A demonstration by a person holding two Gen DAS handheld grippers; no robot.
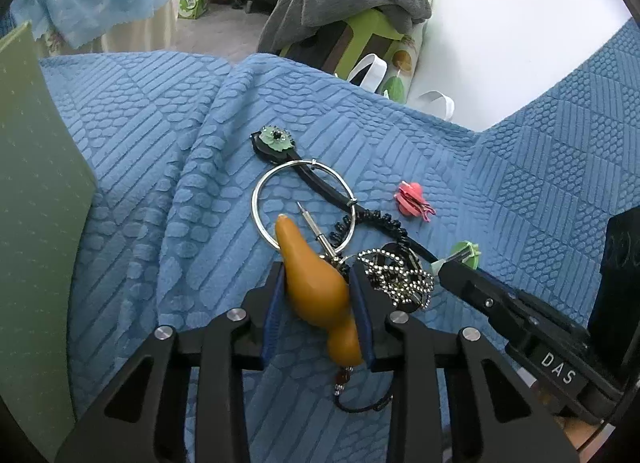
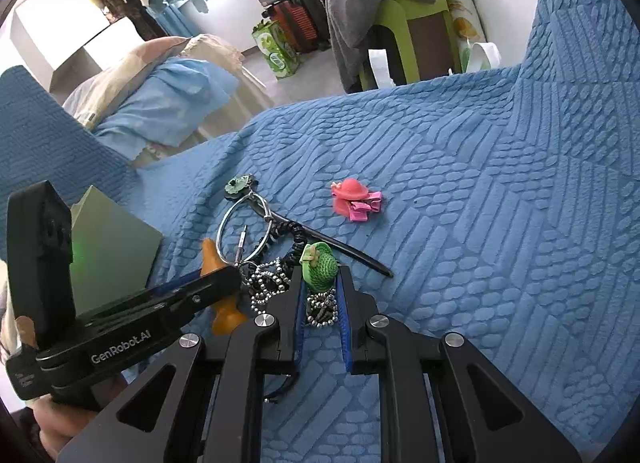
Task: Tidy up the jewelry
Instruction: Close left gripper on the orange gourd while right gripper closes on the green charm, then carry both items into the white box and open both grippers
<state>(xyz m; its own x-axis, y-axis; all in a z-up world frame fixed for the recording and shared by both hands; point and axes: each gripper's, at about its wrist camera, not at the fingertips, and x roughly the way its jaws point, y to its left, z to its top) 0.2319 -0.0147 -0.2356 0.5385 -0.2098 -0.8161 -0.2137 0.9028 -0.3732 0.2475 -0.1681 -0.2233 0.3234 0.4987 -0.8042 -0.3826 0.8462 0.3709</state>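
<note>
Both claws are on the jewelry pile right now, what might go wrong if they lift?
The left claw is shut on the orange gourd-shaped pendant, whose cord trails beside the silver ball chain; lifting may drag the tangle. The right claw pinches the green knitted hat clip at its edge, so it could slip. The silver bangle lies across the black hair stick and may snag.
</note>
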